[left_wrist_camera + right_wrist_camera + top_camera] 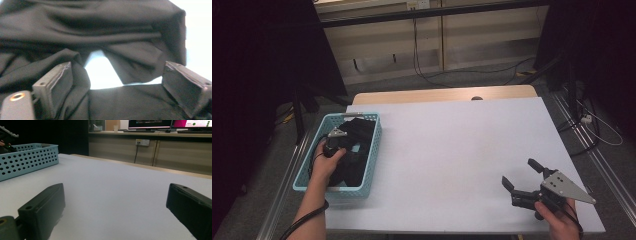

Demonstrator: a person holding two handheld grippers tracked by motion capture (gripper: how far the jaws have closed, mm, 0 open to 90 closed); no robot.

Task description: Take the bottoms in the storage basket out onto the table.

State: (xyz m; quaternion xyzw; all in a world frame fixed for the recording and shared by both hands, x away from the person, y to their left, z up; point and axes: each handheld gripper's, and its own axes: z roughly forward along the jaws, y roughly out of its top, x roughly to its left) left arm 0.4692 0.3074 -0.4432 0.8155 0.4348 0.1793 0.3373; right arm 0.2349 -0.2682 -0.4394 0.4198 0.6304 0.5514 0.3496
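Note:
Black cloth lies bunched in a light blue perforated basket at the left of the white table. A hand holds my left gripper down inside the basket, over the cloth. In the left gripper view that gripper is open, with folds of black cloth spread under and between the wide jaws and a pale patch of basket floor showing through. My right gripper stands open near the table's front right corner, jaws empty; in its own view it hangs low over the bare table.
In the right gripper view the basket stands far off to the left. A wooden strip borders the table's far edge. Beyond it are cabinets and loose cables on the floor. Dark curtains flank both sides.

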